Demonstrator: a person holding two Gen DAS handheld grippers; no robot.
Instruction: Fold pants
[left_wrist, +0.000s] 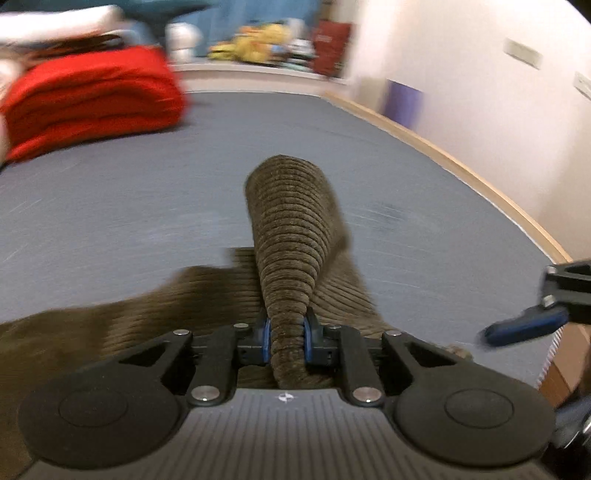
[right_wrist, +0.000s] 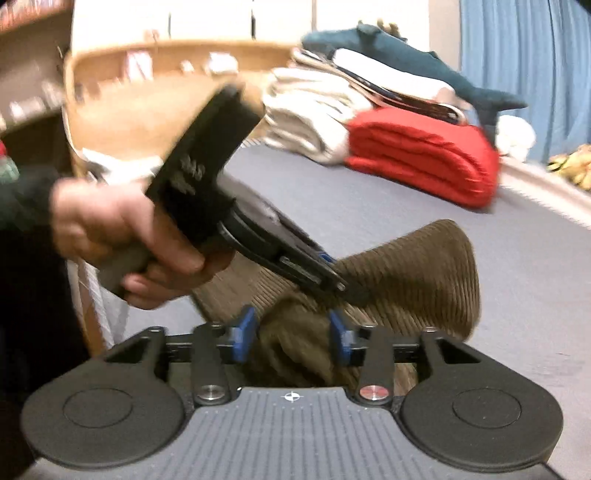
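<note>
This is a bedroom in a home. A wide bed (left_wrist: 406, 155) with a grey-blue cover and a pale wooden frame fills the room's middle. At its far left corner sits a folded red blanket (left_wrist: 92, 99), with a stack of cream and white linens (right_wrist: 314, 110) beside it and a teal plush shark (right_wrist: 406, 62) lying on top. Beyond the far edge hangs a blue curtain (right_wrist: 524, 70), with yellow soft toys (left_wrist: 255, 42) along a ledge (left_wrist: 258, 74). White walls carry switch plates (left_wrist: 522, 53).
</note>
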